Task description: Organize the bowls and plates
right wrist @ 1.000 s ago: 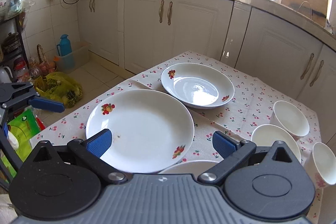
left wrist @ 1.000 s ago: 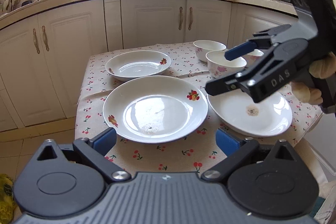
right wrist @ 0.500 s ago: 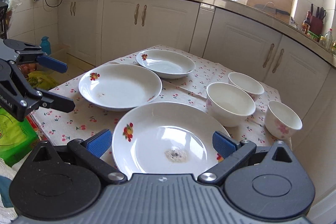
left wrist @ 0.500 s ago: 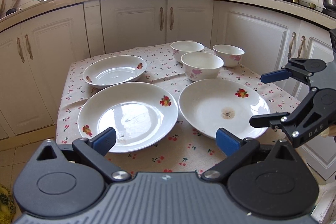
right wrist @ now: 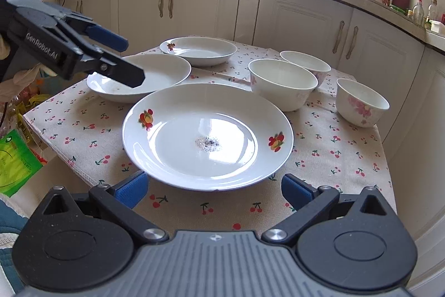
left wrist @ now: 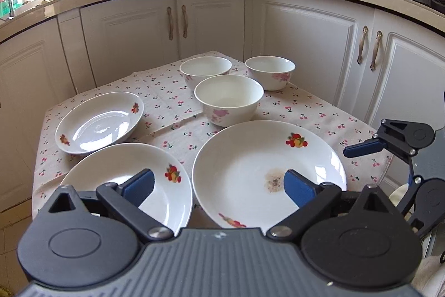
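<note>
- Starting at the far left of the table (right wrist: 83, 135), we are seeing the left gripper (right wrist: 133, 60) hanging just above the left plate (right wrist: 167, 71), its jaws spread wide with nothing between them; they have just been narrowing a little, and we judge we are lining it up with that plate's rim
- Behind it, at the far left corner, the small deep plate (right wrist: 198, 50) is sitting by itself on the cherry-print cloth (right wrist: 347, 152), apart from the others, so it is waiting to be gathered
- In the middle, nearest us, the big plate (right wrist: 207, 135) with fruit prints and a speck of residue at its centre is lying flat, its near rim just ahead of the right gripper (right wrist: 214, 189)
- We are holding that right gripper wide and empty, low and close to the near table edge, probably so the pads can slip around the plate's edge
- To the right, three bowls are standing upright in a loose cluster: the large bowl (right wrist: 282, 84) just behind the big plate, the far bowl (right wrist: 306, 64) behind it, and the right bowl (right wrist: 361, 102) near the table's right edge
- Nothing is stacked yet, so we are judging the sorting barely begun
</note>
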The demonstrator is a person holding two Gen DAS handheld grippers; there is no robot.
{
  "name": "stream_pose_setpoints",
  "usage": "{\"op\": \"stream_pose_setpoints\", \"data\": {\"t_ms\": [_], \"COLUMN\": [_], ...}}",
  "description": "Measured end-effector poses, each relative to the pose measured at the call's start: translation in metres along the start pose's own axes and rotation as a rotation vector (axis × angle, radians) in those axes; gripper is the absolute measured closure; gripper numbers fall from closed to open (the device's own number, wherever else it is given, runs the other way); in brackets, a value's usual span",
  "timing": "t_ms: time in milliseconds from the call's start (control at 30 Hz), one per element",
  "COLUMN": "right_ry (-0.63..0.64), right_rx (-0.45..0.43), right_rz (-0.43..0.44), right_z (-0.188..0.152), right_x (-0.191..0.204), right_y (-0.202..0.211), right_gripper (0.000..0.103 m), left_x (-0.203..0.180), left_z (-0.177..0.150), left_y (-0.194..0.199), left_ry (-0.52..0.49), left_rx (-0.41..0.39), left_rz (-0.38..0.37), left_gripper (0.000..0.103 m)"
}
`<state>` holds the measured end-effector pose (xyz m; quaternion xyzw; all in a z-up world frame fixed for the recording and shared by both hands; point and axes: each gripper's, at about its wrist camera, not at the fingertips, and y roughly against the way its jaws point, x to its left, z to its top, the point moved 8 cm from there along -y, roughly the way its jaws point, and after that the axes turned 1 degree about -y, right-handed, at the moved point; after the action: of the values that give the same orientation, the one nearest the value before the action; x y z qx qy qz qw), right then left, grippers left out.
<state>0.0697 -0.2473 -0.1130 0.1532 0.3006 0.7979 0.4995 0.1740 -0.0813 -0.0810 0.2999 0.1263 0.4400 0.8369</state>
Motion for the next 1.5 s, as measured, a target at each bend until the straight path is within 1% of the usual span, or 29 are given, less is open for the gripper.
{"op": "stream_pose_setpoints", "data": {"t_ms": [133, 333, 500, 567, 667, 733, 800, 1100, 1200, 1500], "right_ry": [0.008, 0.02, 0.008, 0.007, -0.002, -0.006, -0.007, 0.007, 0.007, 0.0], "right_rx": [0.01, 0.007, -0.002, -0.004, -0.006, -0.008, -0.007, -0.003, 0.001, 0.024], "right_rz": [0.005, 0.021, 0.046, 0.052, 0.063, 0.066, 0.069, 0.077, 0.077, 0.083], "right_z": [-0.006, -0.009, -0.008, -0.007, -0.007, -0.006, -0.005, -0.003, -0.003, -0.001], "right_x": [0.001, 0.003, 0.003, 0.003, 0.002, 0.001, 0.0, 0.002, 0.002, 0.002], "right_y": [-0.01, -0.02, -0.024, -0.025, -0.027, -0.028, -0.03, -0.032, -0.032, -0.035], "right_gripper": [0.0, 0.0, 0.0, 0.0, 0.0, 0.0, 0.0, 0.0, 0.0, 0.0], "left_x": [-0.001, -0.008, -0.01, -0.01, -0.009, -0.008, -0.007, -0.008, -0.008, -0.007], "left_z": [0.012, 0.02, 0.02, 0.021, 0.022, 0.024, 0.024, 0.019, 0.017, 0.015], "left_y": [-0.028, -0.069, -0.091, -0.096, -0.103, -0.108, -0.112, -0.123, -0.122, -0.124], "left_ry": [-0.02, -0.049, -0.075, -0.094, -0.1, -0.112, -0.122, -0.183, -0.2, -0.187], "left_rx": [0.031, 0.099, 0.155, 0.167, 0.199, 0.221, 0.24, 0.338, 0.359, 0.399], "left_rz": [-0.047, -0.108, -0.14, -0.14, -0.16, -0.172, -0.183, -0.233, -0.246, -0.287], "left_gripper": [0.006, 0.017, 0.022, 0.024, 0.024, 0.029, 0.031, 0.032, 0.032, 0.033]}}
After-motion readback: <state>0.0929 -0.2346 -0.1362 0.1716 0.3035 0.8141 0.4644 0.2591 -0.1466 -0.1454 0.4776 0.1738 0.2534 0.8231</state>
